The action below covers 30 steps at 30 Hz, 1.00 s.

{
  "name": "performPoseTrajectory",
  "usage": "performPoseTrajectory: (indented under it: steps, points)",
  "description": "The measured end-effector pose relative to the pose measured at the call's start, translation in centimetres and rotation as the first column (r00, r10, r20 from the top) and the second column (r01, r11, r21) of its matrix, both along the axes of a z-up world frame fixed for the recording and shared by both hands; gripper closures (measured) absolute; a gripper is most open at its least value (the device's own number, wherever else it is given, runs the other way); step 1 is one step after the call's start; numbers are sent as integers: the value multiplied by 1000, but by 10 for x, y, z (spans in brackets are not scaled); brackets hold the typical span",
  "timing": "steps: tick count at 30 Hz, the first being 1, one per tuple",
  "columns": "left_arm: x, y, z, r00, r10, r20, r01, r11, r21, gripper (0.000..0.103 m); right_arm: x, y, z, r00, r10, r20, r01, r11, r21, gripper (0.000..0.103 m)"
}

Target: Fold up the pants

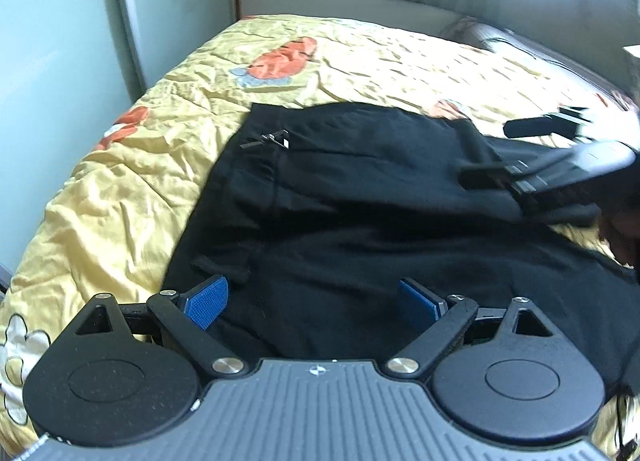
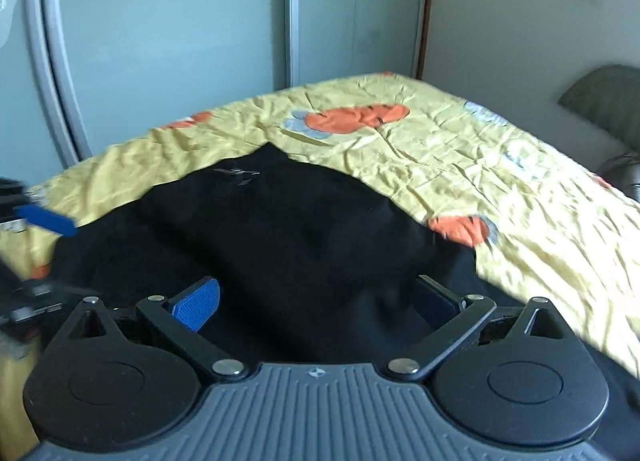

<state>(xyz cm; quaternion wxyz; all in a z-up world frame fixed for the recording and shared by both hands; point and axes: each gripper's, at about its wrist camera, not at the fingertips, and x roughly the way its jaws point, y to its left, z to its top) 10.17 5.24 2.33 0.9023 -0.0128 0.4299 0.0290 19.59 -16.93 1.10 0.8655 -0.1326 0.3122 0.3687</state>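
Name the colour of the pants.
Black pants, clearest in the left wrist view.

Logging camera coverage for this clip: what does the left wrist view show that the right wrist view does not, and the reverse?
Only the left wrist view shows the right gripper from outside, its black fingers spread over the far edge of the black fabric pants, plus a dark brown headboard.

Only the right wrist view shows the frosted sliding wardrobe doors full width, and one blue pad of the left gripper at the frame's left edge.

Both show the pants lying on the yellow bedspread with orange cartoon prints, and both grippers open.
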Motion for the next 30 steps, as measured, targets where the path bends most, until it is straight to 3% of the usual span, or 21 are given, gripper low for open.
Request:
performPoseTrajectory:
  steps: [6,10,12,14,17,19,20,22,25,27,30]
  points:
    - [36,14,1,998,56,6,-56,998,7,9,98,27,-21,996,-33,-81,30,999,-32,0]
    - [60,18,0,997,73,0,-73,997,20,9,141,41,-34,995,17,-94,-19,1000,-24,1]
    - [72,20,-1,997,80,2,-80,997,15,9,155,49,-39,994,32,-100,-37,998,-45,7]
    - [85,23,-1,995,96,-2,-96,995,15,9,168,56,-47,989,51,-141,-58,997,-53,25]
    - [104,31,2,990,138,8,-138,990,-12,9,176,55,-50,979,85,-185,-86,996,-1,37]
    - [118,38,3,986,169,4,-168,985,-49,9,172,52,-46,974,116,-197,-112,993,27,76]
    - [124,41,4,984,178,5,-177,981,-75,9,167,51,-44,975,118,-188,-115,993,26,83]
    - [138,47,4,980,198,-12,-198,970,-140,10,147,52,-40,985,133,-109,-135,991,-14,92]
    - [153,56,2,979,201,-42,-205,938,-280,10,98,56,-31,981,176,77,-167,980,-110,94]
    - [162,61,-1,976,205,-72,-217,907,-361,10,62,62,-28,955,223,194,-187,964,-188,94]
    - [173,69,-10,970,218,-109,-244,840,-485,10,12,68,-31,893,302,335,-200,931,-306,94]
